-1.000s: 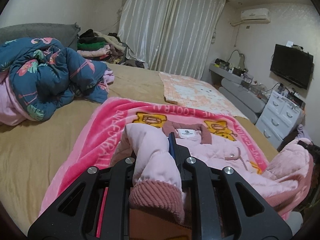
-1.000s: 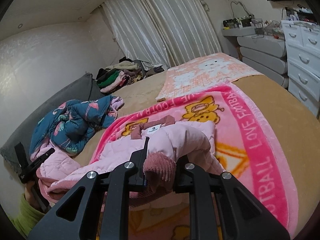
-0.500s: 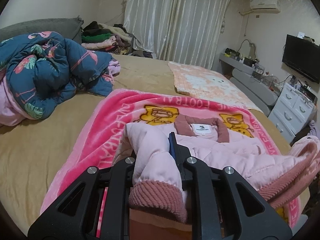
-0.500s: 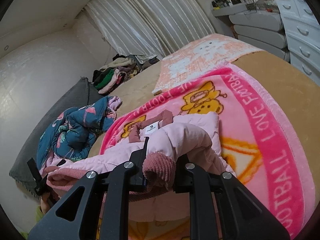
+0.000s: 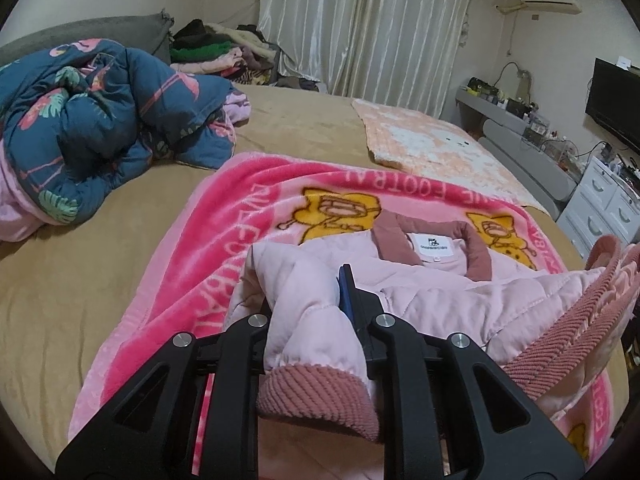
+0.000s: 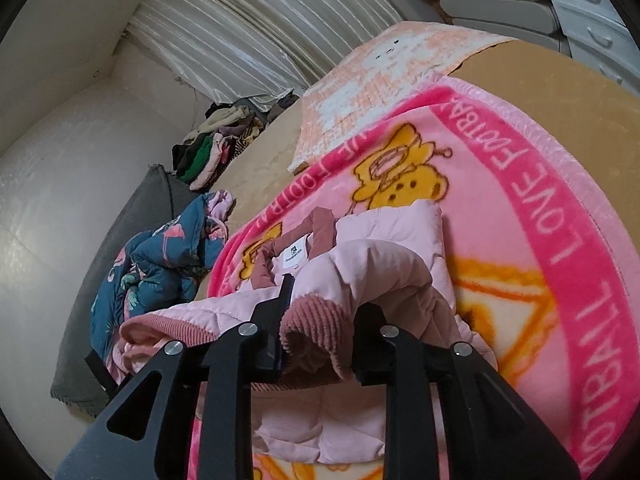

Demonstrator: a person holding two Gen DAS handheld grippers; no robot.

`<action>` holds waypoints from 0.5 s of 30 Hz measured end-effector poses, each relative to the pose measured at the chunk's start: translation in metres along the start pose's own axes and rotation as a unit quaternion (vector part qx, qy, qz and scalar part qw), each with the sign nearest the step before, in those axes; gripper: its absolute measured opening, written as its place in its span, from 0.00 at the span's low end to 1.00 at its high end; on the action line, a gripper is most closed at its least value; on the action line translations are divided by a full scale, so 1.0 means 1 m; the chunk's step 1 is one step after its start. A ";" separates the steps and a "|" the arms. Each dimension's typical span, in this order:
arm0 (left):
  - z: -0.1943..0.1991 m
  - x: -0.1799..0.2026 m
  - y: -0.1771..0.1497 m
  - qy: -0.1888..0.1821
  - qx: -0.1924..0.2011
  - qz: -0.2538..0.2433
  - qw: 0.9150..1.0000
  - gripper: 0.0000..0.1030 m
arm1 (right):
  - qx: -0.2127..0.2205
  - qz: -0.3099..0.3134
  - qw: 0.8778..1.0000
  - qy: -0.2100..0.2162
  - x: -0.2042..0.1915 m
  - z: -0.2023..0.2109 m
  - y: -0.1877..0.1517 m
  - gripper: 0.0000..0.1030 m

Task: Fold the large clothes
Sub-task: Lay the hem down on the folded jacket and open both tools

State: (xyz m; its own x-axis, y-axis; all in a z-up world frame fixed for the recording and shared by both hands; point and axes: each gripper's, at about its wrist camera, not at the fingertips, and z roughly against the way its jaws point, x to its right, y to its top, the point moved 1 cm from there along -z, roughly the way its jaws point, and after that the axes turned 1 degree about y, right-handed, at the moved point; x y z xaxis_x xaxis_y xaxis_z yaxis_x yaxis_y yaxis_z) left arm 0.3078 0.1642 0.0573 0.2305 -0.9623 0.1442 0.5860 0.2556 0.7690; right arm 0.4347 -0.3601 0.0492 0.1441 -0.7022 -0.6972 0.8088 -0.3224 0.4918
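A pale pink quilted jacket (image 5: 440,292) lies collar-away on a bright pink cartoon blanket (image 5: 240,216), its white neck label showing. My left gripper (image 5: 308,300) is shut on one sleeve just above its ribbed dusty-pink cuff (image 5: 320,404), which hangs toward the camera. In the right wrist view the jacket (image 6: 392,232) lies on the same blanket (image 6: 560,240). My right gripper (image 6: 324,300) has the other sleeve's ribbed cuff (image 6: 316,320) between its jaws. These jaws are opening, and the cuff still fills the gap and touches both pads.
A crumpled blue flamingo quilt (image 5: 100,120) lies at the left of the tan bed (image 5: 80,280). A pile of clothes (image 5: 212,48) sits by the curtain. A peach blanket (image 5: 432,148) lies beyond the pink one. White drawers (image 5: 600,208) and a TV (image 5: 616,108) stand at the right.
Both grippers carried their sleeves forward and down over the jacket body, toward the collar. The right wrist view has rolled, and its jaws stand slightly wider around the cuff.
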 end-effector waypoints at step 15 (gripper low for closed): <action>-0.029 0.000 -0.001 -0.003 -0.020 0.004 1.000 0.17 | 0.041 0.082 0.995 -0.030 -0.007 0.001 -0.019 0.81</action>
State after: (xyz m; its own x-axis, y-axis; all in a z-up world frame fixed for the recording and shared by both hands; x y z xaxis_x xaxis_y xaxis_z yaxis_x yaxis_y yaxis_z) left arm 0.3301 0.1667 0.0388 0.2313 -0.9605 0.1548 0.6143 0.2675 0.7423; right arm 0.4177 -0.3497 0.0453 0.2349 -0.7854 -0.5727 0.7276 -0.2486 0.6394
